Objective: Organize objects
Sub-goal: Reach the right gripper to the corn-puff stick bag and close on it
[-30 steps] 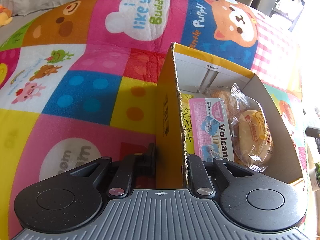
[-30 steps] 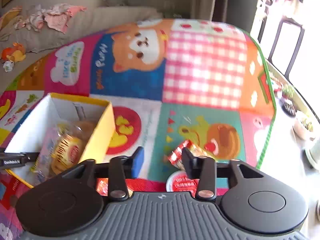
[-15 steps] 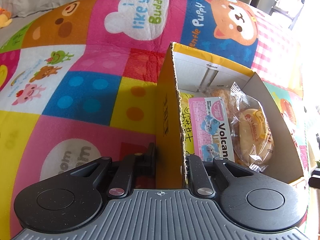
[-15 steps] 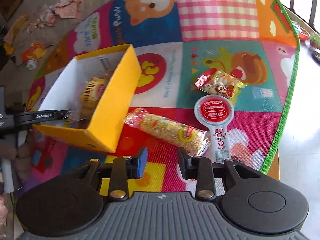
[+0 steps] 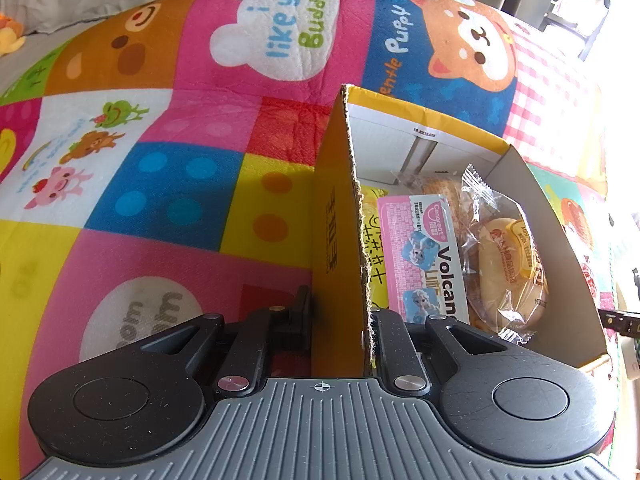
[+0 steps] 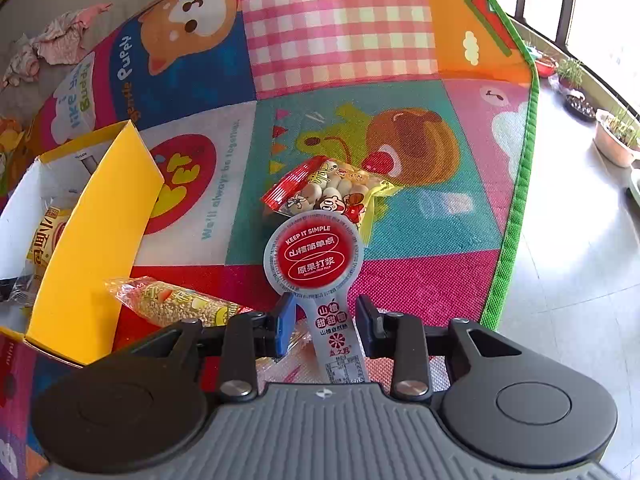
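My left gripper (image 5: 340, 312) is shut on the near wall of a yellow cardboard box (image 5: 338, 240), one finger outside and one inside. The box holds a pink Volcano packet (image 5: 424, 256), a wrapped bun (image 5: 508, 268) and other snacks. In the right wrist view the box (image 6: 100, 240) stands at the left. My right gripper (image 6: 324, 320) is open, its fingers on either side of the stem of a red round-topped hawthorn snack pack (image 6: 316, 256) lying on the mat. A red candy bag (image 6: 328, 192) lies beyond it. A long grain bar (image 6: 172, 304) lies left of it.
Everything rests on a colourful cartoon play mat (image 6: 340, 40). Its green edge (image 6: 516, 208) runs along the right, with tiled floor and plant pots (image 6: 616, 140) beyond. Clothes (image 6: 52, 48) lie on a grey surface at the far left.
My right gripper has swung down and in, from above the mat to low over the hawthorn pack, whose stem now lies between the open fingers. My left gripper keeps its hold on the box wall.
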`<state>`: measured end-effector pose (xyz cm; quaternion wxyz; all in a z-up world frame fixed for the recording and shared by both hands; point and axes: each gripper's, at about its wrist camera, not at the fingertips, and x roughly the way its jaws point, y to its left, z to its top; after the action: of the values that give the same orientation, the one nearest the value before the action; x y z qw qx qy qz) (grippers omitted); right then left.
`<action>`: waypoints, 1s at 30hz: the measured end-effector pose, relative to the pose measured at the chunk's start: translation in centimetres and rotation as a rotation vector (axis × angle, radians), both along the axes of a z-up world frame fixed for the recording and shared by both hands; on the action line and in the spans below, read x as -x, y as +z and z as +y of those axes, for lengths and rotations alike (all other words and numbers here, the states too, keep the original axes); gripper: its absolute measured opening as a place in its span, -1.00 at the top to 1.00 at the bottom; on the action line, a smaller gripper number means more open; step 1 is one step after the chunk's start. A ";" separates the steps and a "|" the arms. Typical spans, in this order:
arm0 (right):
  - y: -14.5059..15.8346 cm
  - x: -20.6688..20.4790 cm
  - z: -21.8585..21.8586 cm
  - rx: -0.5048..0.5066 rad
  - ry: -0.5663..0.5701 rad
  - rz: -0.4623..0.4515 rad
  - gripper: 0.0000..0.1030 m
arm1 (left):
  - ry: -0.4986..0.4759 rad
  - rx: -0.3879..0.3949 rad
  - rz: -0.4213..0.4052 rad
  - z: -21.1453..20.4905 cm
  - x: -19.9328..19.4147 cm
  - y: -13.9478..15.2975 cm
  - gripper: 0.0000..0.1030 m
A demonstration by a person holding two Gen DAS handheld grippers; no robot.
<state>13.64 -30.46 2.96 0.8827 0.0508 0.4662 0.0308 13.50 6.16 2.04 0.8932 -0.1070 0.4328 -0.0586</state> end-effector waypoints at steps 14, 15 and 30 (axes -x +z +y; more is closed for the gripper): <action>2.1 8.0 4.2 -0.006 0.212 0.039 0.37 | 0.000 0.003 0.000 0.0 0.0 0.0 0.68; 2.6 8.3 4.5 0.011 0.217 0.019 0.35 | 0.000 0.003 0.000 0.0 0.0 0.0 0.68; 0.6 2.0 6.2 -0.112 0.069 0.022 0.12 | -0.008 -0.040 0.009 -0.6 0.0 0.3 0.70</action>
<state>11.69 -24.26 3.52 0.8716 0.0842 0.4750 0.0865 13.55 5.54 2.32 0.8930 -0.0877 0.4383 -0.0533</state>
